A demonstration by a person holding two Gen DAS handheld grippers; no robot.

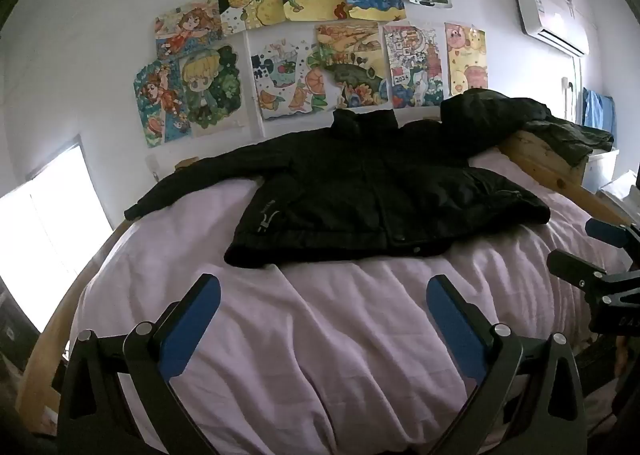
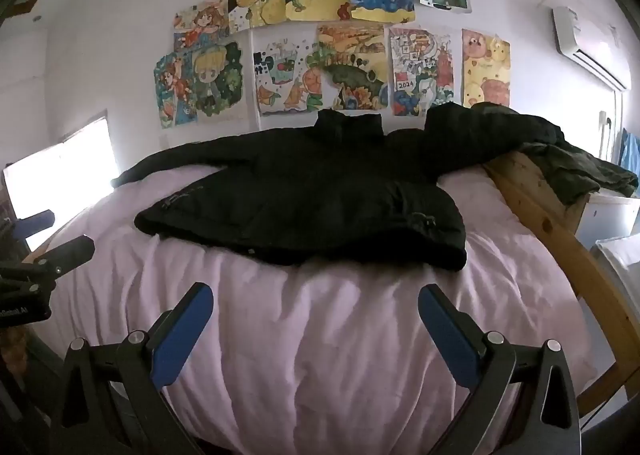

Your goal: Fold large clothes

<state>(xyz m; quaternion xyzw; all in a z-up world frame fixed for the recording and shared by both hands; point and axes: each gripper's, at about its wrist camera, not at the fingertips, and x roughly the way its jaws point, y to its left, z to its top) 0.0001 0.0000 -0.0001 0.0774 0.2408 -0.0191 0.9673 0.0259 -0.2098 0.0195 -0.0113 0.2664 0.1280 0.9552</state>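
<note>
On the far half of a bed, against the wall: one black jacket [image 1: 384, 191], laid flat and unfolded on a pale pink sheet [image 1: 328, 335].

Appearance: large, dark, padded-looking body with a stand-up collar [image 1: 362, 120]; front placket closed, a small pale snap visible near the hem. Faint pale marking on the chest panel at picture-left. Surface matte with a slight sheen on the right-hand panel.

Orientation: collar toward the wall, hem toward the cameras. Sleeves spread sideways, so the long axis runs left to right across the bed. The left-hand sleeve [image 1: 200, 183] stretches out straight, cuff near the bed's edge. The right-hand side is shorter and bunched.

Adjacent item: a second dark garment [image 1: 532, 119], crumpled, draped over the wooden bed frame [image 1: 540, 159] at the far right, touching or overlapping the jacket's shoulder; which, cannot be told.

Materials: sheet soft, creased in long folds; frame of light knotty wood, curved by the lens. Wall behind white, hung with a block of coloured drawings [image 1: 320, 43] on paper.

Tools: left gripper [image 1: 323, 319], black with blue pads, spread wide, nothing between the jaws, hovering over bare sheet short of the hem. Right gripper [image 2: 316, 325], same make, likewise spread wide and empty, short of the hem.
</note>
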